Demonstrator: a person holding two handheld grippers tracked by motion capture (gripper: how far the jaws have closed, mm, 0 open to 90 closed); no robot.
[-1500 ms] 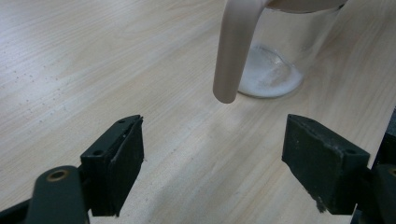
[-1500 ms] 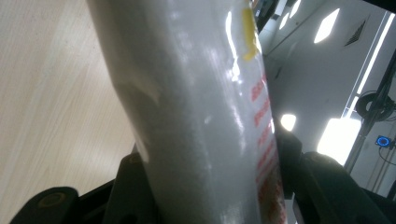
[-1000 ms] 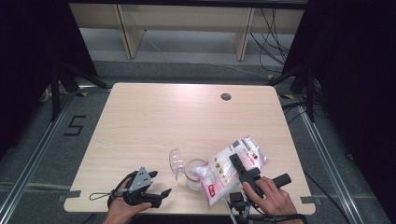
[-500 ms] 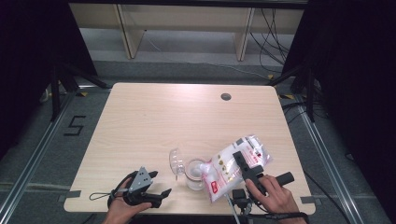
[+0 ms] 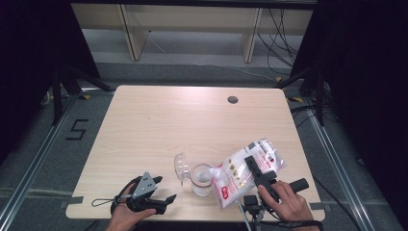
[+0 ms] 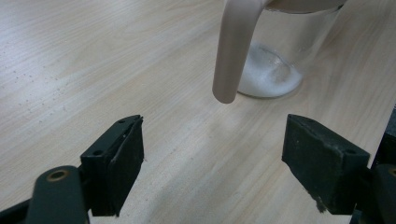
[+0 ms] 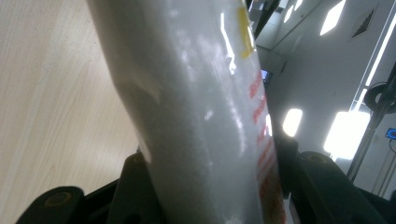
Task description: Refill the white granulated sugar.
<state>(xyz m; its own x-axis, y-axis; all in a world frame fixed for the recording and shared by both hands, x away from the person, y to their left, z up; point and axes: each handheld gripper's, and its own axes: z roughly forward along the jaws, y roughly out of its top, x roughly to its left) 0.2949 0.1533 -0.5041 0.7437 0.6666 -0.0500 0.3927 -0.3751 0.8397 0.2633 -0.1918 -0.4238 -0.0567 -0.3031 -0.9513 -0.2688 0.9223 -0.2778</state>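
A clear glass jar (image 5: 202,179) with white powder in its bottom stands near the table's front edge; its hinged lid (image 5: 182,166) hangs open to the left. My right gripper (image 5: 257,169) is shut on a white plastic bag (image 5: 240,173) with red print, tilted with its lower corner over the jar's mouth. In the right gripper view the bag (image 7: 205,116) bulges between the two jaws. My left gripper (image 5: 166,199) rests open on the table left of the jar. In the left gripper view the jar (image 6: 280,56) and a beige lid clasp (image 6: 233,51) lie just ahead of the open jaws.
The wooden table (image 5: 159,125) has a round cable hole (image 5: 233,99) at its far right. Shelving and cables stand on the floor beyond the far edge. Metal rails run along both sides of the table.
The bag in my right gripper has shifted slightly left toward the jar. The left gripper has stayed where it was.
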